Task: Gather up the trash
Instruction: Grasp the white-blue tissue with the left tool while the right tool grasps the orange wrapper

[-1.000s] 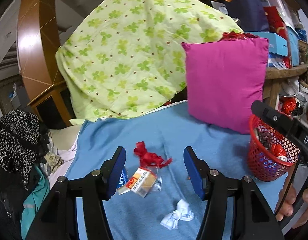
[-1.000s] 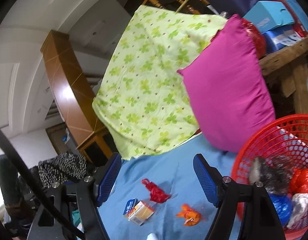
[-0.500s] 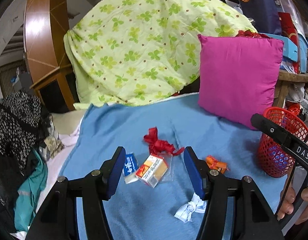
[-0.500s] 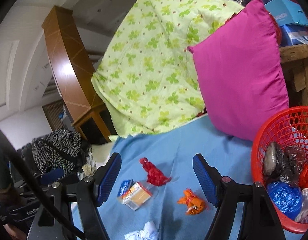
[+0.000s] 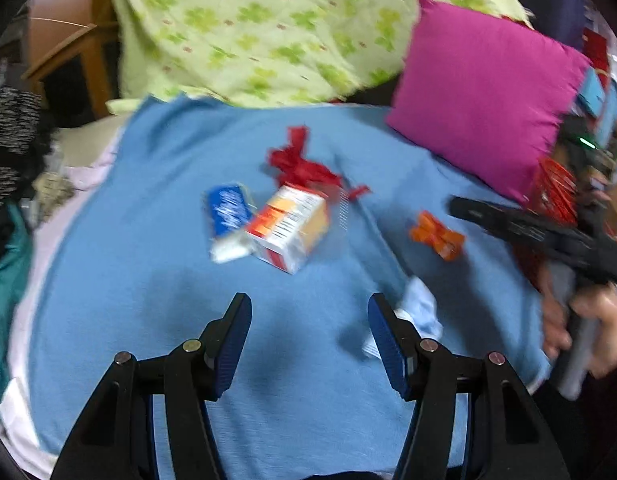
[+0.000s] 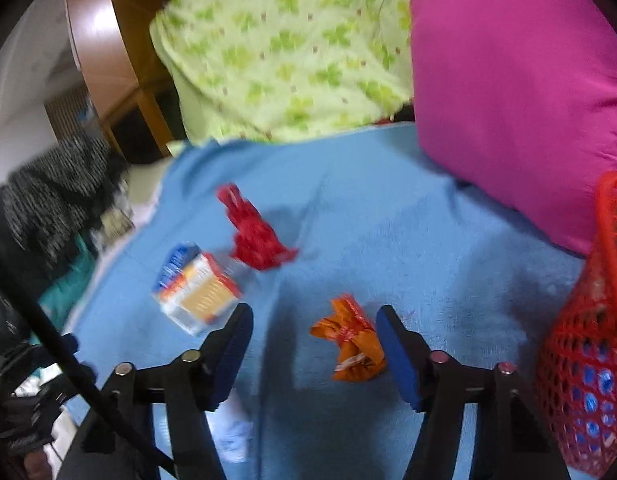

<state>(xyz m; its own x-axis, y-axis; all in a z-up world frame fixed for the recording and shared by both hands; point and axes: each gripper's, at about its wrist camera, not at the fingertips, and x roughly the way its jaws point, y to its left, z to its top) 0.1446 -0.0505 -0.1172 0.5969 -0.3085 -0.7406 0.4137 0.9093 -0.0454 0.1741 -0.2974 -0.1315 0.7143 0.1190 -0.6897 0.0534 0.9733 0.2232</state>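
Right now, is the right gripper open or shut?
Open: the right gripper has blue pads spread wide, with the orange wrapper lying between them, ungrasped.

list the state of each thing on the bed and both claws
left claw: open, empty
right claw: open, orange wrapper between its fingers, not gripped
orange wrapper: crumpled, on blanket
red wrapper: crumpled, loose
carton: tipped on its side
blue packet: lying flat beside carton
basket: upright, holding trash

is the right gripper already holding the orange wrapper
No, the right gripper is open, and the orange wrapper lies on the blue blanket close to its right finger, with neither pad closed on it.
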